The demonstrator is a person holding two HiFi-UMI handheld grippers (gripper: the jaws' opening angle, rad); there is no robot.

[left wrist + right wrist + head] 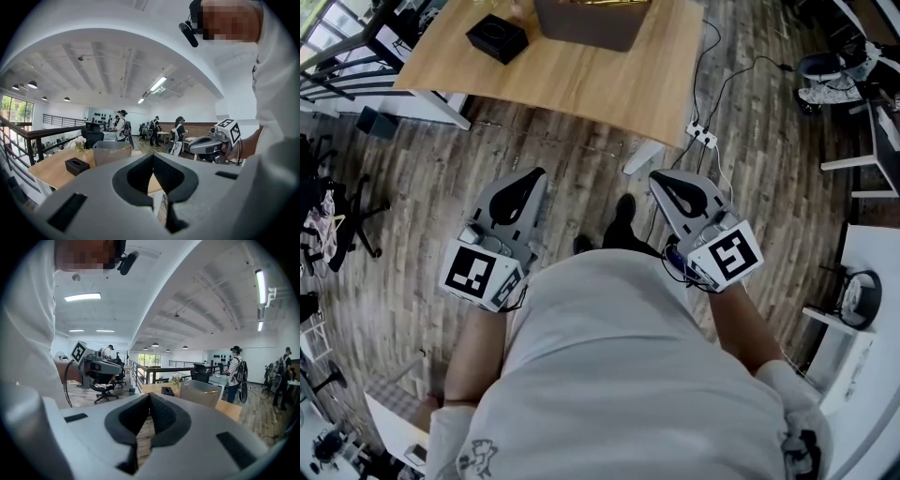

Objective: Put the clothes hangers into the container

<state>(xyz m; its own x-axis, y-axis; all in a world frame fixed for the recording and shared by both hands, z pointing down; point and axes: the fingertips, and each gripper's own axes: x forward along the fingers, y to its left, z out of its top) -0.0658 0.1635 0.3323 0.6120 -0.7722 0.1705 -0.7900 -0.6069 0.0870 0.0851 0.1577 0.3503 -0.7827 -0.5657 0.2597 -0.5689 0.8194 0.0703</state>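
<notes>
A: Left claw (532,174) and right claw (661,178), both clenched?

B: Yep, on nothing. Container (581,33) sits on the counter (581,89) ahead, gold bits (211,392) inside, maybe hangers. Black box (497,37) beside it, power strip (701,135) on the floor between.

Open floor (581,178) ahead; table (609,84), container (586,28) beyond

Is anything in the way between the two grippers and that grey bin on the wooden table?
Nothing visible. Only plank floor separates the left gripper and right gripper from the grey rectangular container; a black square tissue box sits beside it.
</notes>
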